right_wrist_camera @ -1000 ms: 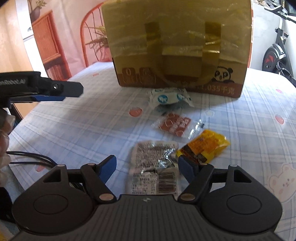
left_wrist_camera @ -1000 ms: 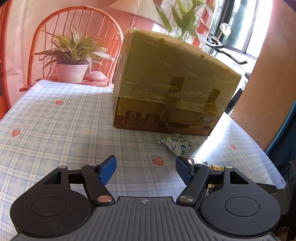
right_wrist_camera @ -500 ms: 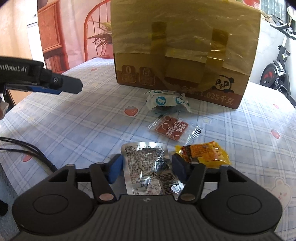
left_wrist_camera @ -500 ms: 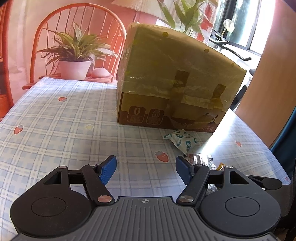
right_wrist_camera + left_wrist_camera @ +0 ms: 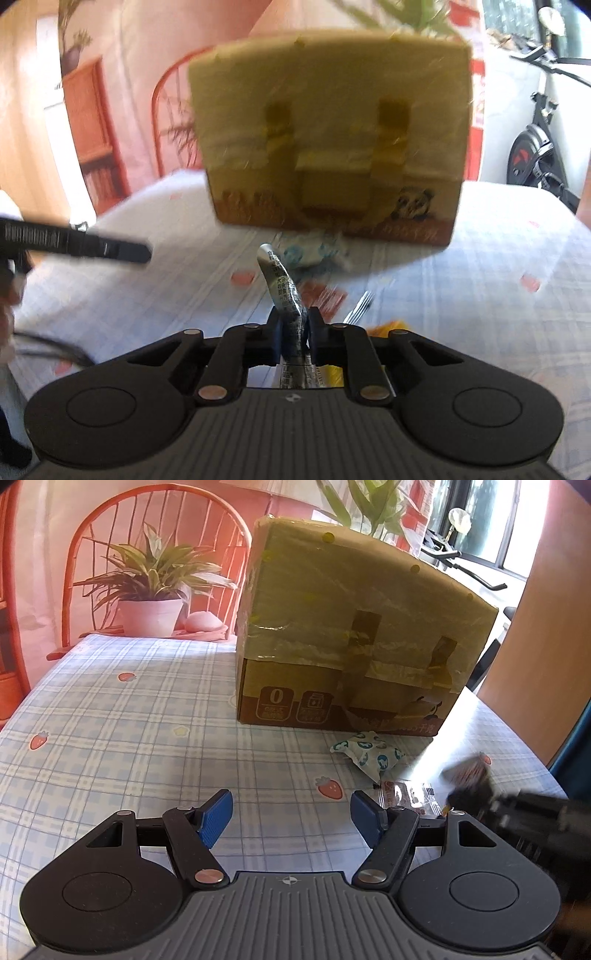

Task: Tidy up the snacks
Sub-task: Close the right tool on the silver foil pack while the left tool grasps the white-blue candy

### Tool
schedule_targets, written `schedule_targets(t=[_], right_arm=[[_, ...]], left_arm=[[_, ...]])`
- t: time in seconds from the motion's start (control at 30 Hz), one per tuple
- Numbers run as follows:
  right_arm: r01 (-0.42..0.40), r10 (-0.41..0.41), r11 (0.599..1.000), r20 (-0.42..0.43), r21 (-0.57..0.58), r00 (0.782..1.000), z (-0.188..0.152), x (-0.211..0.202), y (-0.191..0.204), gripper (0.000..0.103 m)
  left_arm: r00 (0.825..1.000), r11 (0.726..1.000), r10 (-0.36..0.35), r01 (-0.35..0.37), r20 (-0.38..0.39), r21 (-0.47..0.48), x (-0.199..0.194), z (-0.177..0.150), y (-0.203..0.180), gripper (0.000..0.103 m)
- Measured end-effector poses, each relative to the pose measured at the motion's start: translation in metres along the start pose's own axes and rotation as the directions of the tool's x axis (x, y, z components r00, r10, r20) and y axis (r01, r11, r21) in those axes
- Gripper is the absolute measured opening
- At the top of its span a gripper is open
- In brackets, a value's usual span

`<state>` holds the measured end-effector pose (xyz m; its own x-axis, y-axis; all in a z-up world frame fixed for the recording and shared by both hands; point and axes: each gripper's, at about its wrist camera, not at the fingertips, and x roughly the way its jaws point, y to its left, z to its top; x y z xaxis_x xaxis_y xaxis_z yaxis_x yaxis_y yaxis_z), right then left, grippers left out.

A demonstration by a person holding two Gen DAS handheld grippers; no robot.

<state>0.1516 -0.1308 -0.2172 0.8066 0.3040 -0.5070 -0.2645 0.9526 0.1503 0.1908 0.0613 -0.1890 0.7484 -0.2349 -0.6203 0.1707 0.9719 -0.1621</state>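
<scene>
The silver snack packet [image 5: 282,291] is pinched between the blue pads of the right tool [image 5: 294,332], its crumpled upper end sticking up and leaning left, clear of the table [image 5: 480,266]. Half a second ago it lay flat on the checked cloth with the pads on either side; now they have closed on it and the packet is lifted. The right wrist view is motion-blurred and the tool points toward the taped cardboard box [image 5: 332,147] at the far side.

Just beyond the packet lie the red packet [image 5: 325,295] and, right of the tool, an orange-yellow packet [image 5: 391,326] partly hidden by the linkage. The white packet with blue prints [image 5: 369,755] sits close in front of the box.

The left tool [image 5: 291,812] is held level above the table with its jaws wide apart and nothing between them, facing the box's near left corner, much as it was before. In the left wrist view the right tool [image 5: 476,786] has come into sight as a blurred dark shape at the right edge, near the clear wrapper [image 5: 406,794].

A potted plant [image 5: 151,590] stands on an orange chair [image 5: 110,524] behind the table.
</scene>
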Motion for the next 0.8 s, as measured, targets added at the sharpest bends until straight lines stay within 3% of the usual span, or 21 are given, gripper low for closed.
schedule_targets(t=[0.2, 0.4, 0.6, 0.8], right_arm=[[0.048, -0.052, 0.996, 0.062, 0.073, 0.997, 0.017, 0.007, -0.043, 0.015], [0.088, -0.094, 0.992, 0.055, 0.094, 0.994, 0.02, 0.026, -0.075, 0.015], [0.077, -0.082, 0.991, 0.044, 0.108, 0.996, 0.01, 0.035, -0.082, 0.015], [0.046, -0.051, 0.992, 0.041, 0.117, 0.998, 0.008, 0.038, -0.085, 0.015]], left_arm=[[1.0, 0.999, -0.022, 0.023, -0.011, 0.033, 0.013, 0.008, -0.01, 0.073], [0.996, 0.996, -0.079, 0.08, -0.028, 0.031, 0.035, 0.024, -0.028, 0.075], [0.994, 0.995, -0.098, 0.098, -0.058, 0.0, 0.07, 0.041, -0.051, 0.078], [0.993, 0.995, -0.078, 0.083, -0.092, 0.056, 0.105, 0.047, -0.069, 0.078]])
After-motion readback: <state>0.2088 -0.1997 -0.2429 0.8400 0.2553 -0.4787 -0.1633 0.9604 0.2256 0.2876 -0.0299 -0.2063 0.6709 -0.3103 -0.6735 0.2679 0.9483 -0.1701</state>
